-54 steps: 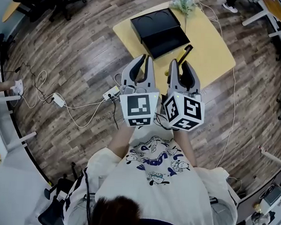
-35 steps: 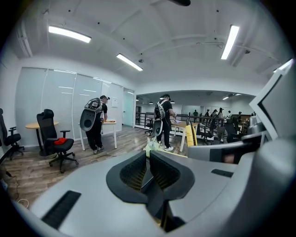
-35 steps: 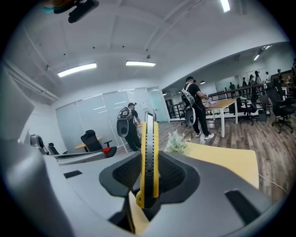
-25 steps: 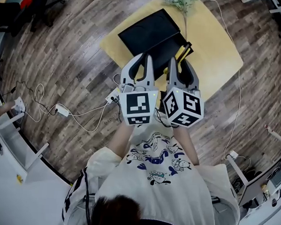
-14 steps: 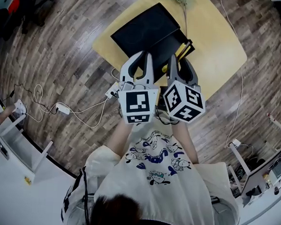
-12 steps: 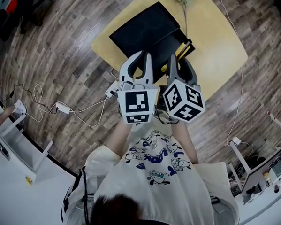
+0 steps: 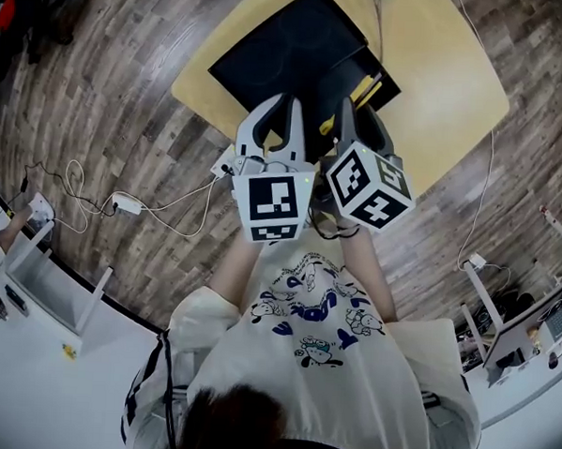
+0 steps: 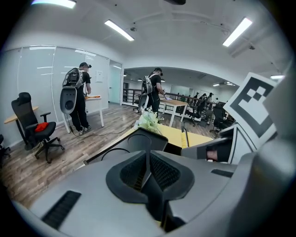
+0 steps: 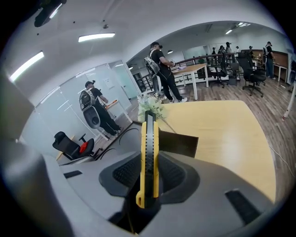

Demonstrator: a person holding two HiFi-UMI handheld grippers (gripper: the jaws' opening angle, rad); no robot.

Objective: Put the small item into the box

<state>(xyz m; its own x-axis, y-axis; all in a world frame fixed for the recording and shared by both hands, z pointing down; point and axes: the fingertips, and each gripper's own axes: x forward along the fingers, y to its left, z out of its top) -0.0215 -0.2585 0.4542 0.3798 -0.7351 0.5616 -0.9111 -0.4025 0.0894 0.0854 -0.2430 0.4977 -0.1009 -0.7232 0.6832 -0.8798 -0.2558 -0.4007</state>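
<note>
The knife, yellow and black, is gripped on its flat sides by the right tongs. It is held above the near side of the box, not yet inside it. The left tongs are clenched with nothing between them and are kept just beside the right ones, also at the near side of the box.

Several things could go wrong from here. A long part of the knife stands out beyond the pads, so it may swing or slide if its tip is pushed against the box wall. If the knife is released too early, it may fall on the worktop at the near side of the box. The box may also be pushed away by the left tongs, because they are so close to it.

In the head view the near part of the box is covered by both tongs, so its inside is hardly seen. It cannot be told which black part is the lid, or whether the blade is out.
</note>
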